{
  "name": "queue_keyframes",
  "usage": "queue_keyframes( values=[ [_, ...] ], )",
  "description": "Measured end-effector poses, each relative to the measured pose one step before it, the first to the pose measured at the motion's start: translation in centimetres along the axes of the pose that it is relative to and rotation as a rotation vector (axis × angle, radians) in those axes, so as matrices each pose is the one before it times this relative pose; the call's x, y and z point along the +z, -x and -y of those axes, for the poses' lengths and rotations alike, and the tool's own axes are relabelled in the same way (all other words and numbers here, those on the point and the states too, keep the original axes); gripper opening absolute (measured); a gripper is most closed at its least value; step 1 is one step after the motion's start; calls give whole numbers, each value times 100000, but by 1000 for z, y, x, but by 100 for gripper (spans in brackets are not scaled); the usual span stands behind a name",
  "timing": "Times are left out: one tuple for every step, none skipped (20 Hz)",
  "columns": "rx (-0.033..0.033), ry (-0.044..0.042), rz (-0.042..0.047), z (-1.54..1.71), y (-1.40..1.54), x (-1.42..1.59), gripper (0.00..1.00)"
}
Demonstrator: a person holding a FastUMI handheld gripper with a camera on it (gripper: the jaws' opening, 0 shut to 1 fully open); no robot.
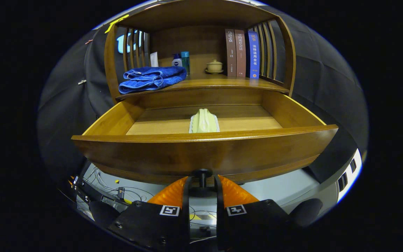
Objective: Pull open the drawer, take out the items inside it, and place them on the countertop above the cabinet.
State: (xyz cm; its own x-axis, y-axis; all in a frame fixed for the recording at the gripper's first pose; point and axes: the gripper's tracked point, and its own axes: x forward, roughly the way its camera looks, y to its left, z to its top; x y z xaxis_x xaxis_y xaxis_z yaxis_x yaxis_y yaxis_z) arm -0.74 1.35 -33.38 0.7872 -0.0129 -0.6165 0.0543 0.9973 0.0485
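Wooden and warm brown, the cabinet (201,45) took up the upper and central part of the frame, its countertop (222,83) running under an arched hood with slatted sides. Below it the drawer (205,154) stood pulled well out, its curved front board spanning the middle of the frame and its floor open to view. At the bottom of the frame the gripper (202,183) had its two orange fingers (171,192) closed in on the dark drawer knob (202,174), one on each side of the stem, apparently pinching it, though whether the pads truly pressed on it could not be told for sure. On the left of the countertop lay a folded blue towel (150,78), hanging a little over the edge. Three upright books (242,53) stood at the right, against the slats. Inside the drawer, at the centre of its floor just behind the front board, lay a pale yellow-green cloth item (204,121). Small bottles (181,60) stood behind the towel, and a little lidded cup (214,66) sat on a saucer between them and the books.
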Motion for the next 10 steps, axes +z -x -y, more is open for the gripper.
queue_keyframes(
  values=[
    [109, -35, -345, -57, 3, -164, 34],
    [28, 146, -697, -1, -48, -293, 34],
    [36, -188, -785, -24, -82, -299, 34],
    [37, -230, -856, -14, -134, -327, 34],
    [271, -527, 1071, -19, 355, 79, 34],
    [-3, -17, -578, 22, -264, -210, 34],
    [240, 561, 719, -10, -115, 114, 34],
    [57, 452, -256, 10, -90, -104, 34],
    [224, -256, -530, -49, 300, -58, 35],
    [444, -987, 287, 17, 54, 148, 42]
  ],
)
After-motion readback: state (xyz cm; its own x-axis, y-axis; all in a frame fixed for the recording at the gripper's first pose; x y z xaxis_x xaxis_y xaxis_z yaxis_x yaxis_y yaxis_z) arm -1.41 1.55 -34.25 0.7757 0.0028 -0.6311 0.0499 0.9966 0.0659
